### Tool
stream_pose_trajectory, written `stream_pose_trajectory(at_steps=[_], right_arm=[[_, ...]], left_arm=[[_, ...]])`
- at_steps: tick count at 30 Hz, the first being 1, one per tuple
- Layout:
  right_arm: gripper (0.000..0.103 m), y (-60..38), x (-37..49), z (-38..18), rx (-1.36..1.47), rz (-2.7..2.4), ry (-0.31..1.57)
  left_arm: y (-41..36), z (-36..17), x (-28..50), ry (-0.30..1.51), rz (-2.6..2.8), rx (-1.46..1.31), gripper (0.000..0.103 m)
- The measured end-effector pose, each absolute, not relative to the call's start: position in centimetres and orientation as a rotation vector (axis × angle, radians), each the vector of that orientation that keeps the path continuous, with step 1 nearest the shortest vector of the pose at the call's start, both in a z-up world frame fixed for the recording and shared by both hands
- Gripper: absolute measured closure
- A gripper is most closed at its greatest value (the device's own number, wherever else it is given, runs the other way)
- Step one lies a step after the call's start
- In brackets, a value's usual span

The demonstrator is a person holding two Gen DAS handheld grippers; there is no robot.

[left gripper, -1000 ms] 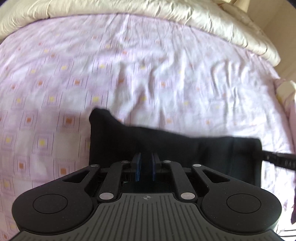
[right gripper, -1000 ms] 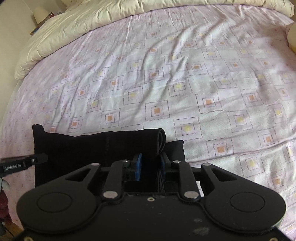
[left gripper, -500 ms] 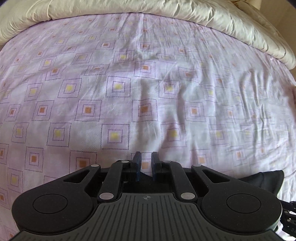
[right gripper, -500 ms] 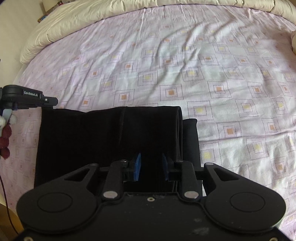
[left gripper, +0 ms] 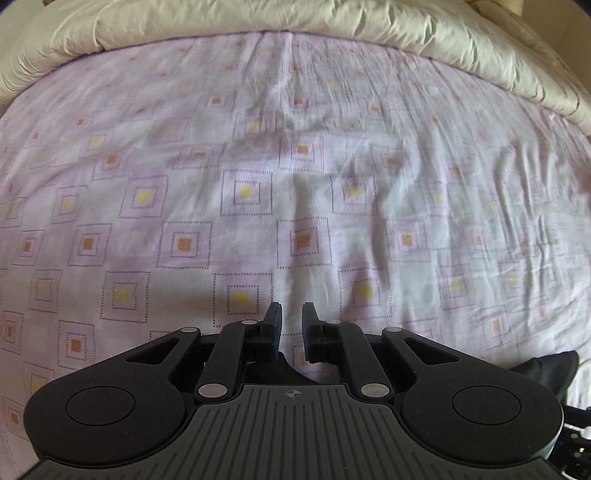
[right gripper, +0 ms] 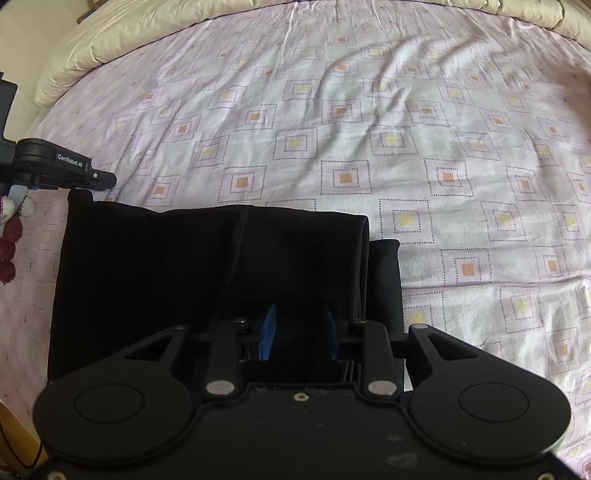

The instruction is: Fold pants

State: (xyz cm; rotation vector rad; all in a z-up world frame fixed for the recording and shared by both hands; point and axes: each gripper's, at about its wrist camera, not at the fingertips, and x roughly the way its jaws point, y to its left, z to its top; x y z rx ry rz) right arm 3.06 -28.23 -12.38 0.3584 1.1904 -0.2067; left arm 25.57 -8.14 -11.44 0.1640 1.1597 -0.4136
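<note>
The black pants point(right gripper: 207, 269) lie folded in a rectangle on the pink patterned bed sheet point(right gripper: 406, 147), with stacked folded edges on their right side. My right gripper point(right gripper: 300, 325) is open above the pants' near edge, holding nothing. My left gripper point(left gripper: 291, 326) is open with a narrow gap and empty, over bare sheet. It also shows in the right wrist view point(right gripper: 99, 179), just off the pants' far left corner. In the left wrist view only a corner of the pants point(left gripper: 550, 371) shows at the lower right.
A cream duvet point(left gripper: 295, 18) is bunched along the far side of the bed. The bed's left edge and a wall point(right gripper: 22, 55) show in the right wrist view. A dark red and white object point(right gripper: 9, 236) hangs at the far left.
My left gripper has come off the pants and moved to the left over bare sheet. My right gripper has opened wider and drawn back and up, so more of the folded pants shows.
</note>
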Motion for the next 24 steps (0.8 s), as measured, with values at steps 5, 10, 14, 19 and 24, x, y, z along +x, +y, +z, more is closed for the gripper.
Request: stream_pose_trajectory(at_steps=[5,10,14,19,24], right_arm=[[0.037,-26.6,3.0,-12.5,0.312,-0.151,1.169],[0.013,-23.8,2.9,-12.9,0.170,-0.130,1.166],[0.005,-23.0,2.0,-13.2,0.092,-0.125,1.171],[0.005,-25.8,-0.1,-14.0,0.191,-0.218,1.232],[0.000,-30.5,-2.8,-15.4,0.445,-0.294,1.270]], left_arm=[[-6.0,-8.5,22.6,1.092,-0.414,0.114,0.091],[-4.0,-8.6,18.0,1.130,-0.401,0.075,0.071],[-3.5,-9.7,15.2,1.186,-0.393,0.045,0.071],[-3.6,-10.3,12.1,1.215,-0.414,0.029,0.070],[-4.5,-12.6,11.0,1.267,-0.423,0.084,0.062]])
